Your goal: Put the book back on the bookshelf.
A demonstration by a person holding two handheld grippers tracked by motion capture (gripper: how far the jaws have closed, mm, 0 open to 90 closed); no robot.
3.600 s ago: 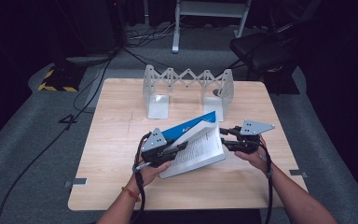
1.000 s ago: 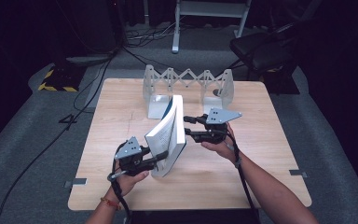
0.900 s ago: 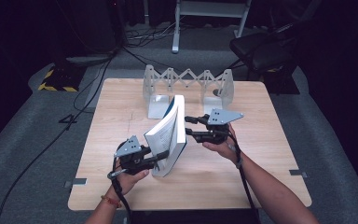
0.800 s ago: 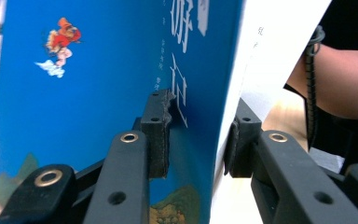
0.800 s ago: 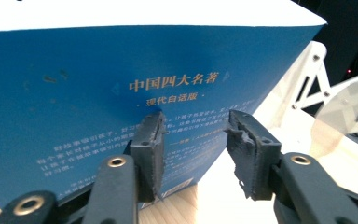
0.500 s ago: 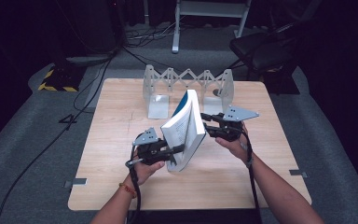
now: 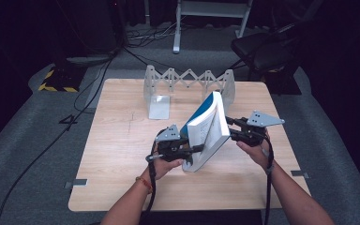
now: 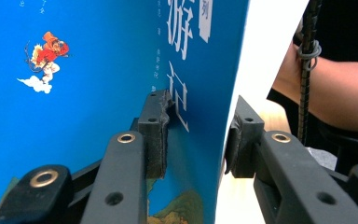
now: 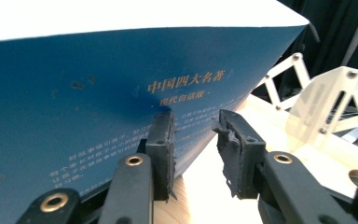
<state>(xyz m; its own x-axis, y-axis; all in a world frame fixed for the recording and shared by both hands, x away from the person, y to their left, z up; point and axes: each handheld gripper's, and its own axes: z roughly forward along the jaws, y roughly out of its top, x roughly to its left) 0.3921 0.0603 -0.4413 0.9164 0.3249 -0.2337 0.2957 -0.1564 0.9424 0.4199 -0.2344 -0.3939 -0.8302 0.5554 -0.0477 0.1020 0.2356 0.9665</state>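
Thick blue-covered book (image 7: pixel 206 127) tilted, white pages outward.

Black grippers with brass-ringed screws, grey three-cornered plates, black cables; a red wristband (image 7: pixel 143 182).

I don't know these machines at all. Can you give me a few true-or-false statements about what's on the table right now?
1. The book has a blue cover. True.
2. The book lies flat on the table. False: it is steeply tilted, its top leaning toward the far side.
3. A pale zigzag folding rack stands at the table's far edge. True.
4. The book is already in the rack. False: it is on the near side of the rack, apart from it.
5. The left gripper has nothing between its fingers. False: they clamp the book near its lower end, one on the cover and one on the other side.
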